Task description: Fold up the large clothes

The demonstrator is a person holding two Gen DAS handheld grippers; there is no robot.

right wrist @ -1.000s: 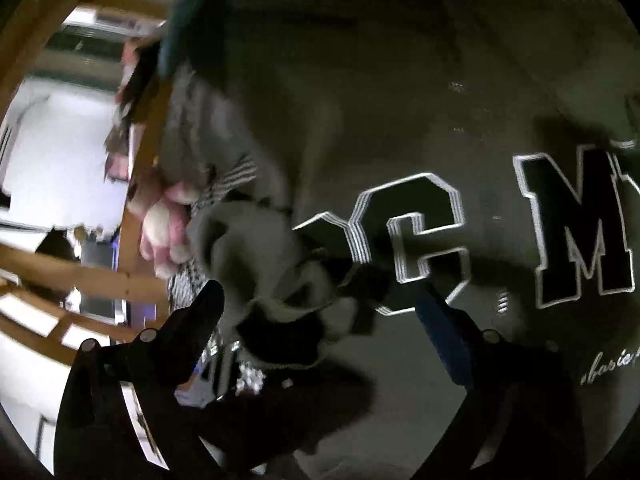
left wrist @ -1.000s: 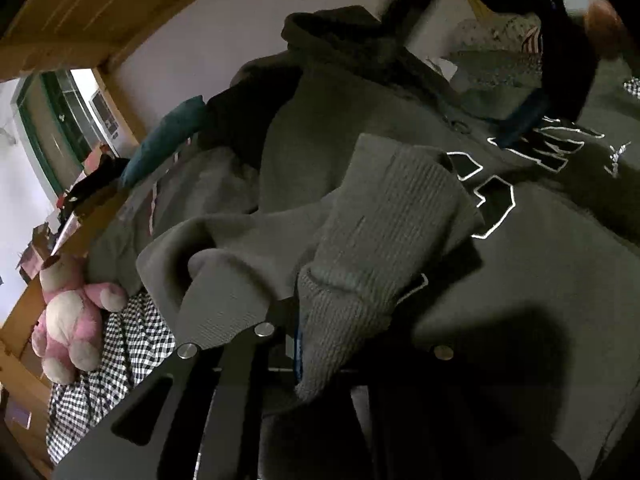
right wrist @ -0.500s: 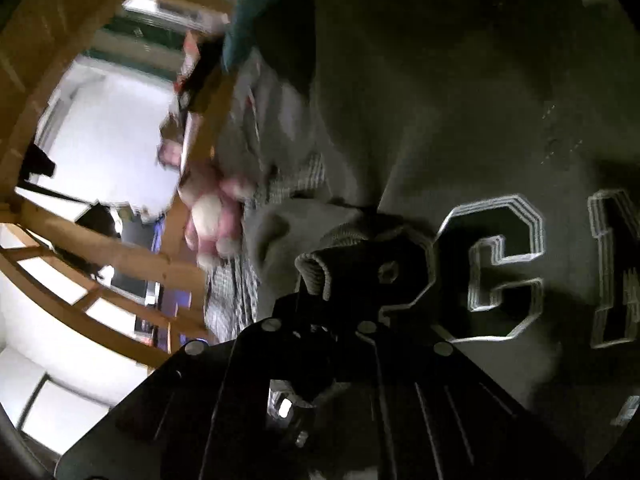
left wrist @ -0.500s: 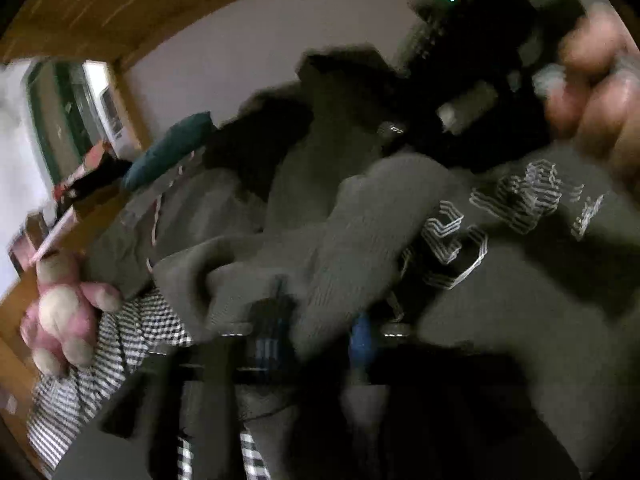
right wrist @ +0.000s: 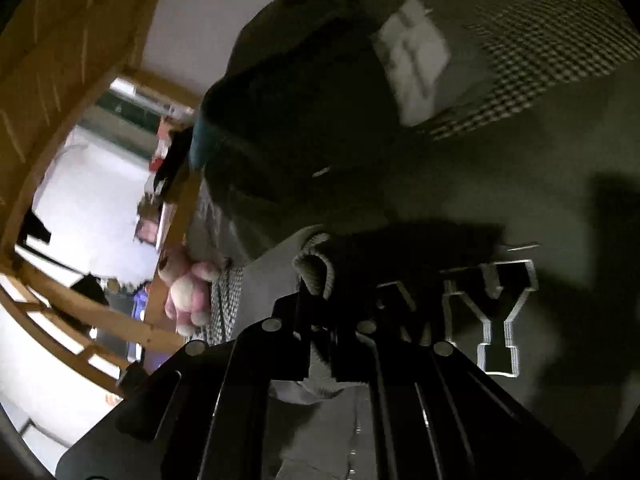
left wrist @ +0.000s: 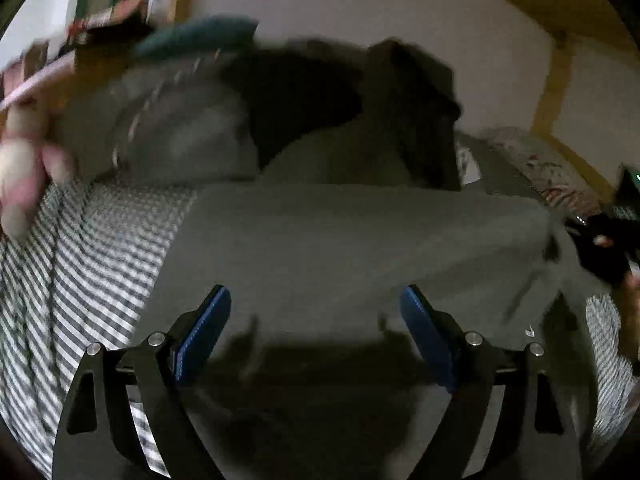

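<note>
Grey hoodie [left wrist: 360, 248] spread out on a bed with a black-and-white checked sheet [left wrist: 92, 264]. One sleeve [left wrist: 400, 236] laid flat across the body of the hoodie, seen from the left wrist view. Dark hood [left wrist: 412, 92] bunched up at the far end, near the pale wall.

Left gripper [left wrist: 316, 320] hanging just above the grey cloth, jaws opening wide, blue pads [left wrist: 204, 332] apart, nothing between them.

Right gripper [right wrist: 324, 316] clenched tight on the ribbed cuff [right wrist: 316, 264] of the sleeve, cuff pinched between the black fingers and lifted a bit over the chest of the hoodie.

Big black letters with white edges on the hoodie front. Only a "Y" [right wrist: 500, 320] clear to read in the right wrist view; the letter beside it half hidden behind the gripper, too dark to tell. White tag [right wrist: 416, 60] inside the neck, writing too blurry to read.

Pink and white plush toy [right wrist: 188, 292] by the wooden bed rail [right wrist: 172, 216]. Teal pillow [left wrist: 196, 36] at the far edge of the bed.
</note>
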